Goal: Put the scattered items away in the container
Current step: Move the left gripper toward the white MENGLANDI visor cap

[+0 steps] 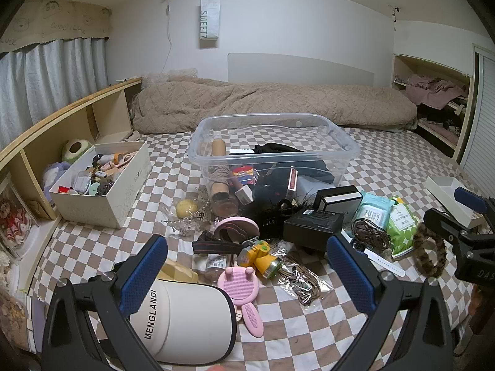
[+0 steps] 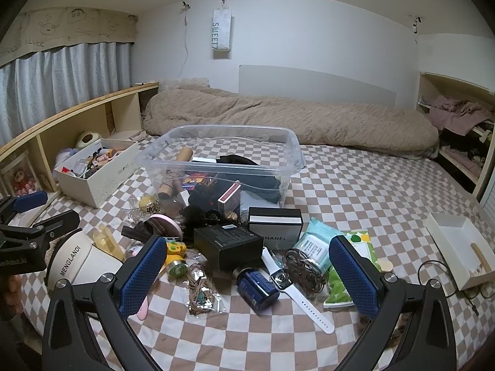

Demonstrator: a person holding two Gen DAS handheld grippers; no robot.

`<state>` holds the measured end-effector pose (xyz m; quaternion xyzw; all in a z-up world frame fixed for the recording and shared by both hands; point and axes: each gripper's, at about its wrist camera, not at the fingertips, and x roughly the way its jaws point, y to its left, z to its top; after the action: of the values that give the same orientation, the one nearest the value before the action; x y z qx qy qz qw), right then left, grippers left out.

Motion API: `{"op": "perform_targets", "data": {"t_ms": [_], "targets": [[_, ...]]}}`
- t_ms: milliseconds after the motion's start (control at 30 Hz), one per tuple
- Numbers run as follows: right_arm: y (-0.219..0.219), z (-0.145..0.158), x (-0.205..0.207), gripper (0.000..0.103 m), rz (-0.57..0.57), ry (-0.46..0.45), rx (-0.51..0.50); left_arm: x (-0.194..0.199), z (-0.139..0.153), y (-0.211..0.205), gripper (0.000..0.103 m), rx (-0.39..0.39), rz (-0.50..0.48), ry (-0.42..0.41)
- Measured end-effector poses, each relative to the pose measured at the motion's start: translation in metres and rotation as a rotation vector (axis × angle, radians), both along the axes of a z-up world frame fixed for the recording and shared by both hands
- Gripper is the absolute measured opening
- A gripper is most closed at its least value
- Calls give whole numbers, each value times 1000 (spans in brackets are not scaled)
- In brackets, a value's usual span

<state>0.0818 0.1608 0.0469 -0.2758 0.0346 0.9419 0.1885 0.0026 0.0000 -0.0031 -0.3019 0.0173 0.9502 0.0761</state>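
A clear plastic bin (image 1: pixel 346 142) (image 2: pixel 290 151) stands on the checkered bed and holds dark cloth, a cardboard tube and small boxes. Scattered in front of it lie a white MENGLANDI visor (image 1: pixel 185 318) (image 2: pixel 80 262), a pink brush (image 1: pixel 238 284), a yellow toy (image 1: pixel 260 256), black boxes (image 1: pixel 312 225) (image 2: pixel 229 244), wipes packs (image 2: pixel 312 244), a blue can (image 2: pixel 256 287) and a white watch (image 2: pixel 290 284). My left gripper (image 1: pixel 247 275) is open above the visor and brush. My right gripper (image 2: pixel 247 275) is open above the can and watch.
A white shoebox (image 1: pixel 123 185) full of small things stands left of the bin by a wooden shelf (image 1: pixel 77 117). A rolled beige blanket (image 1: pixel 272 99) lies behind. An open white tray (image 2: pixel 454 247) sits at right. A leopard scrunchie (image 1: pixel 430 253) lies near the right gripper.
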Motion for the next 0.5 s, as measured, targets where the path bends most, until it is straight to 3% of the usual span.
{"op": "perform_targets", "data": {"t_ms": [500], "targets": [[0, 0, 1, 103, 2, -3, 4, -1, -1, -2, 103, 29, -72, -12]]}}
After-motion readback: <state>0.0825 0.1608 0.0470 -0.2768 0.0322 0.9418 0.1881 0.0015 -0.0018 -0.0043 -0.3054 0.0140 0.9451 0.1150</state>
